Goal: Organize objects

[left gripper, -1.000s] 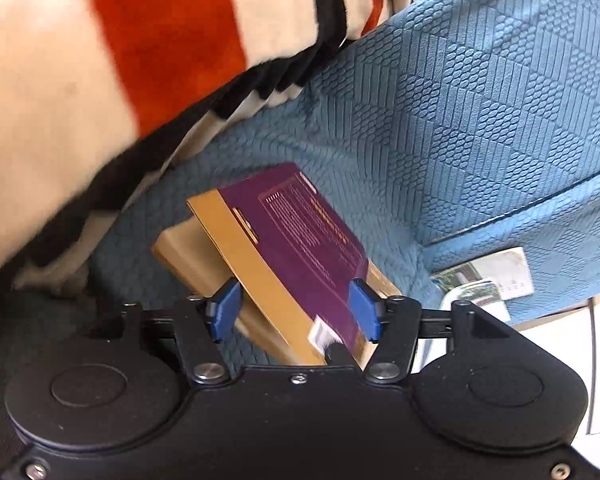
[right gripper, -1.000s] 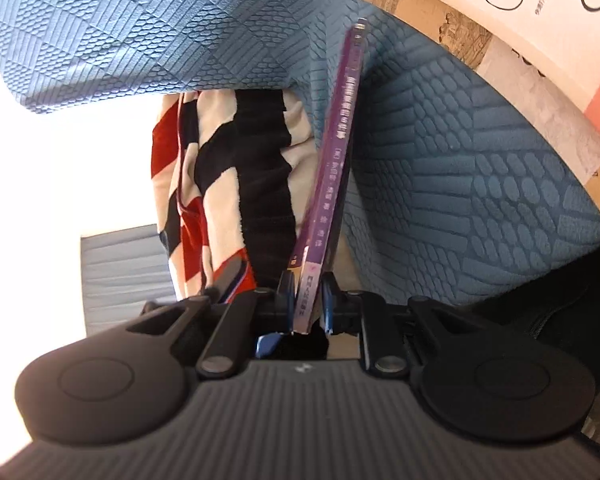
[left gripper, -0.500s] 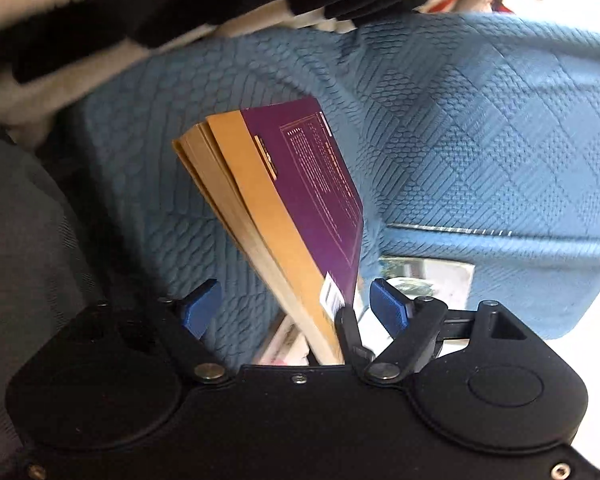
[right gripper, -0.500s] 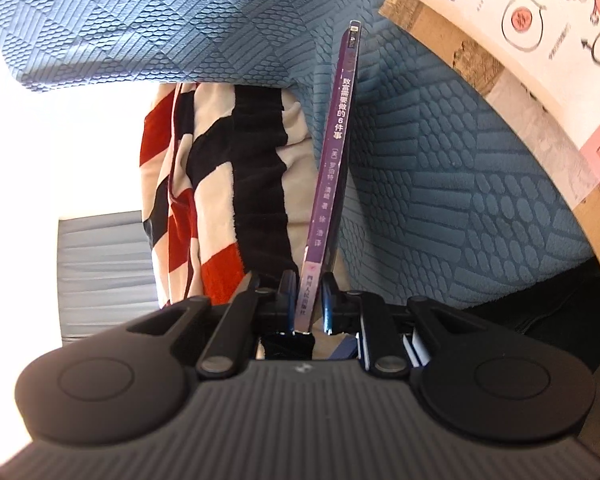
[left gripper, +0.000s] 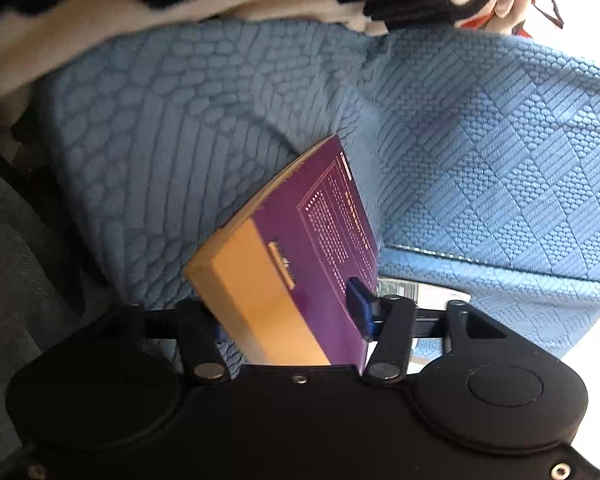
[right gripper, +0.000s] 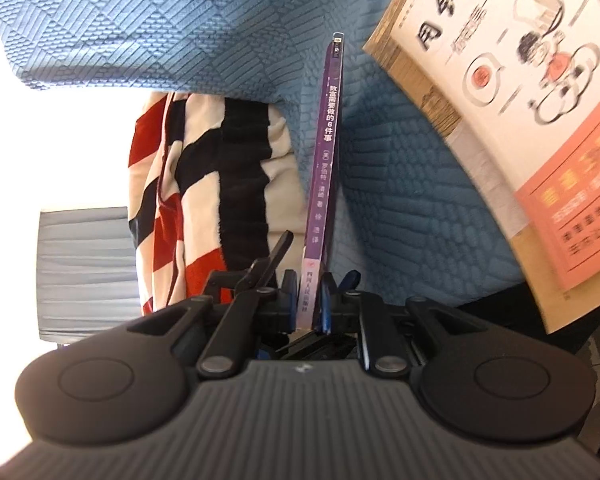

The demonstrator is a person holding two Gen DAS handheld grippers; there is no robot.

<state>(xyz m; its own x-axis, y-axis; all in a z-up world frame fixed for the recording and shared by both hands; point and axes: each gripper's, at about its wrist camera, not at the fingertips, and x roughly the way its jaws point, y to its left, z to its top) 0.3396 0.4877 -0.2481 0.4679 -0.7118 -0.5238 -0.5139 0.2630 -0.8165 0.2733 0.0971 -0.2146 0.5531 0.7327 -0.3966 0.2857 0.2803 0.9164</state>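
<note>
A purple book with an orange flap and tan page edges (left gripper: 300, 256) lies tilted between the fingers of my left gripper (left gripper: 288, 316); whether the pads press it I cannot tell. My right gripper (right gripper: 310, 300) is shut on the same purple book, seen spine-on (right gripper: 326, 168), standing upright with white Chinese lettering. A white and pink illustrated book (right gripper: 540, 120) lies at the upper right of the right wrist view.
Blue textured sofa cushions (left gripper: 480, 152) fill the background in both views. A red, black and cream striped blanket (right gripper: 204, 200) hangs to the left of the spine. Printed paper (left gripper: 420, 292) lies under the cushion edge. A grey ribbed panel (right gripper: 84, 272) stands at left.
The left gripper has turned and its fingers have come in around the book's lower end. The right gripper keeps its hold on the spine, and the illustrated book looms larger.
</note>
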